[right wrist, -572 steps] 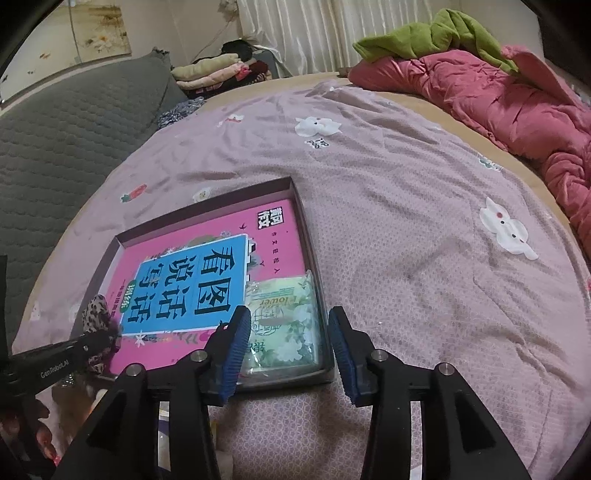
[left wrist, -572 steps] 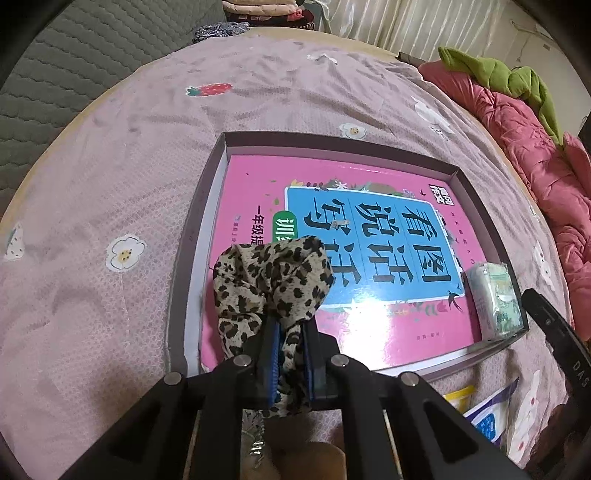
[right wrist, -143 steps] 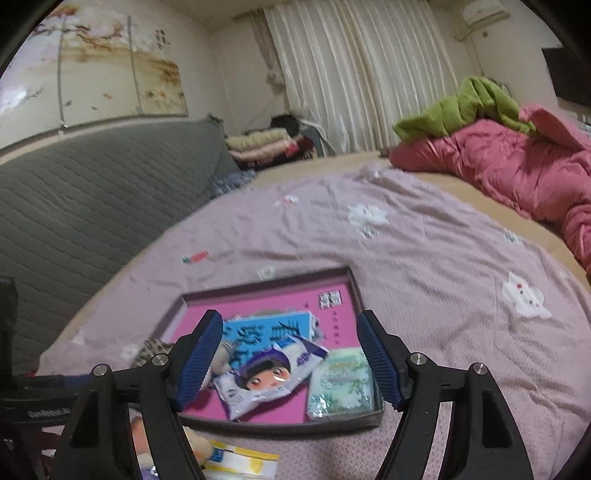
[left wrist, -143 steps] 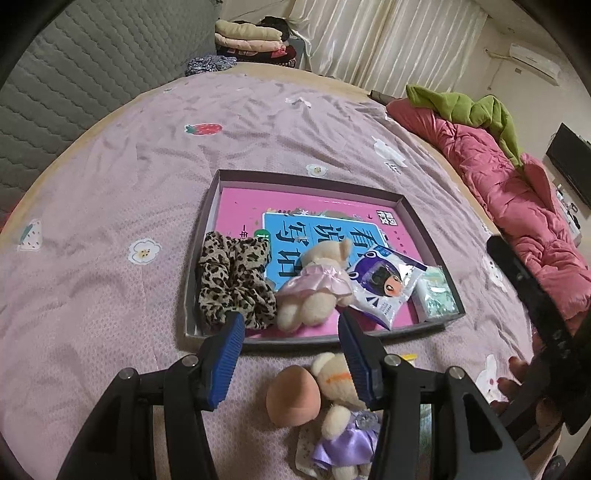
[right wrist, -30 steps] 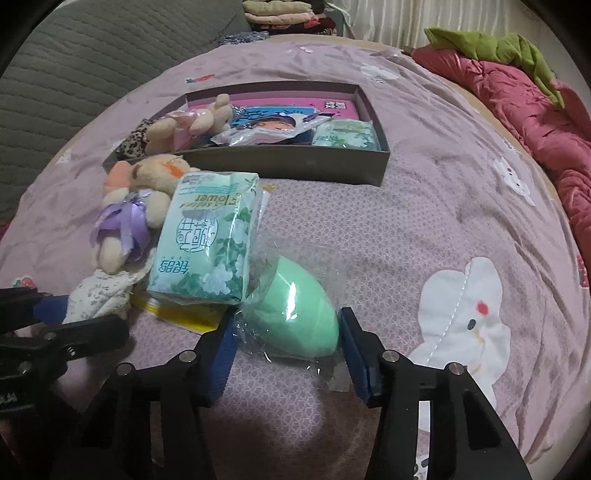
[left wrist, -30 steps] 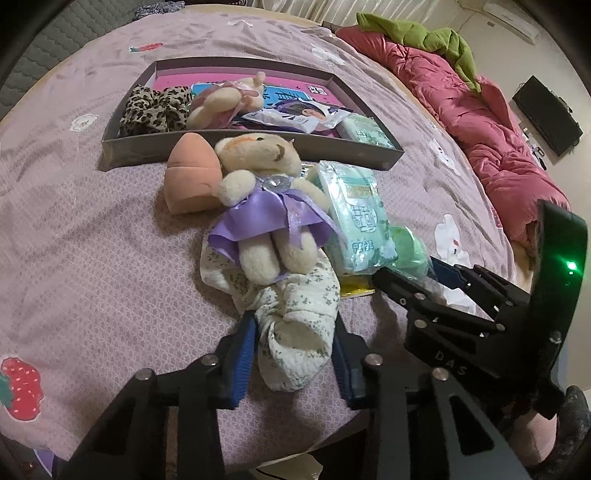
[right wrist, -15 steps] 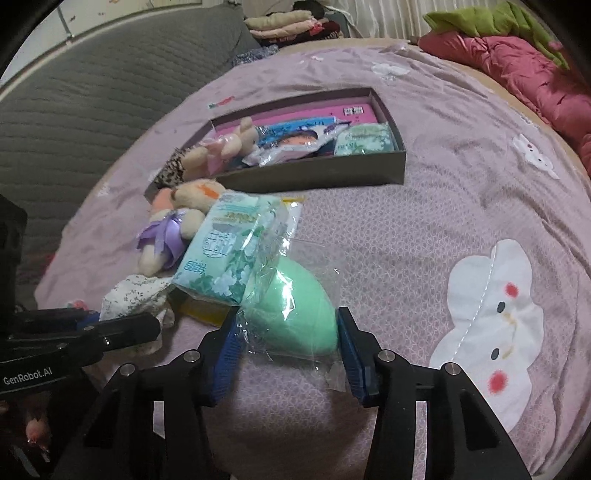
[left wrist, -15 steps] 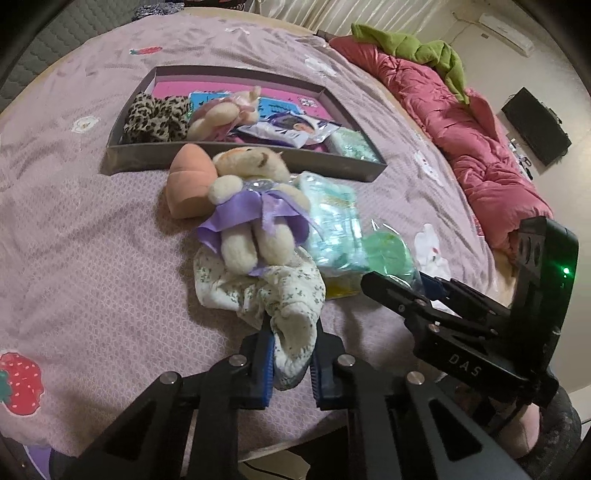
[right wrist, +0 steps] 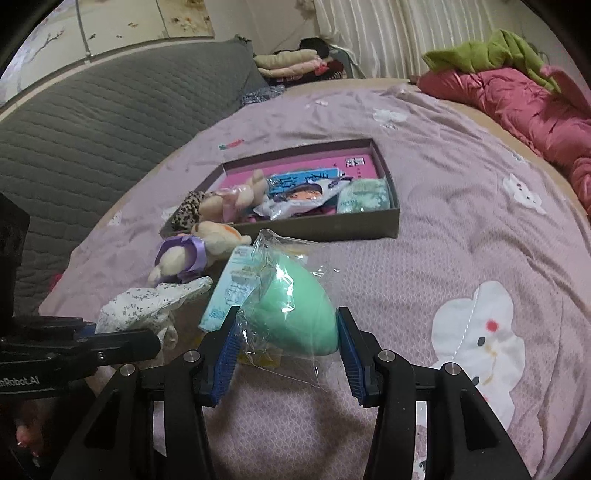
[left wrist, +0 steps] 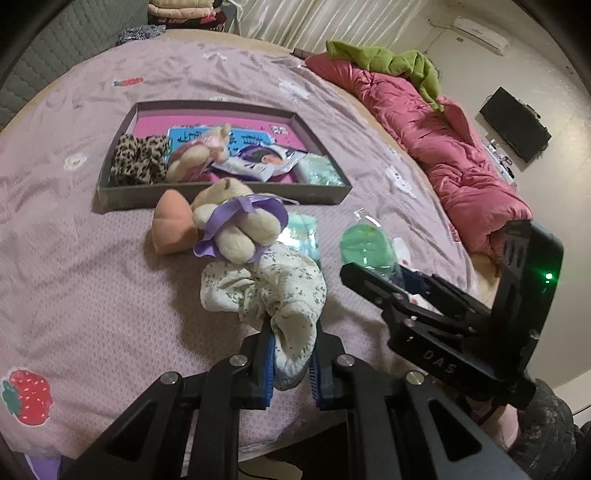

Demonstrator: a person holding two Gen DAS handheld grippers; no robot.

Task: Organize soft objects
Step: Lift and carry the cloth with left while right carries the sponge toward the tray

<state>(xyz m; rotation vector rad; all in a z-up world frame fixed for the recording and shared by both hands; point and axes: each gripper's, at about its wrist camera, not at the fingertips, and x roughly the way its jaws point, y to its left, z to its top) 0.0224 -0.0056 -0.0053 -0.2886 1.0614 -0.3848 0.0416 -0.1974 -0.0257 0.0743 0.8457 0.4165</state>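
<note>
Above pink bedspread (right wrist: pixel 461 229), gripped green sponge (right wrist: pixel 299 310) tapers away from right gripper (right wrist: pixel 288 354).

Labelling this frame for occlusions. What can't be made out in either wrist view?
- Tissue pack: label blurred, part hidden behind green sponge in right wrist view.
- Yellow packet under it: only a sliver shows.
- Floral cloth: lower end hidden between left gripper fingers.
- Book in tray: title covered by toys, blurred.
- Right gripper: contact through the plastic bag unclear.

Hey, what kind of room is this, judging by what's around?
Most likely a bedroom. The work goes on over a bed with a lilac cartoon-print sheet, a rumpled pink quilt lies along its far side, and folded clothes are stacked near the curtains.
</note>
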